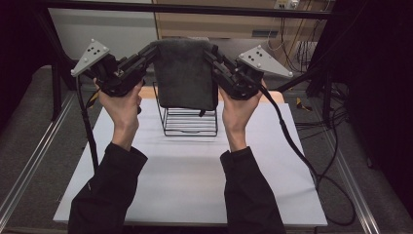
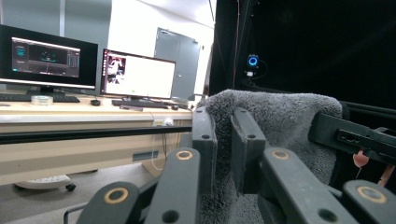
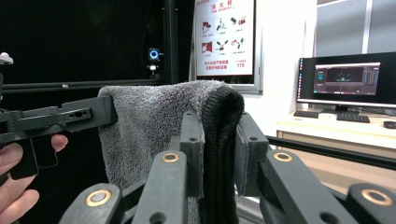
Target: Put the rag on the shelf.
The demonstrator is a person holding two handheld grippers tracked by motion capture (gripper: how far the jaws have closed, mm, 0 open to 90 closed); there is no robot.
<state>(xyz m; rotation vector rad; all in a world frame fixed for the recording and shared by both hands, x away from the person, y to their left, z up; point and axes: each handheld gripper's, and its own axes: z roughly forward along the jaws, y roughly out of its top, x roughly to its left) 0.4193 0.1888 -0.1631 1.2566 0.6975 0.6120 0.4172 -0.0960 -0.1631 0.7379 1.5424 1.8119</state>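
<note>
Left gripper [image 2: 223,149] fingers [image 2: 204,140] are pinching one top corner of the grey towel [image 1: 185,73], pile bunched between them in the left gripper view; right gripper [image 3: 219,154] fingers [image 3: 192,149] are clamped on the other top corner, where the dark hemmed edge runs down between them. Both hands, left hand [image 1: 124,105] and right hand [image 1: 238,112], hold the towel up in the air, stretched flat and hanging above the black wire rack [image 1: 190,122], its lower edge covering the rack's top in the high view. The rack stands on the white surface [image 1: 195,180], towards its far side. Computer monitors [image 2: 46,58] glow on a desk behind.
</note>
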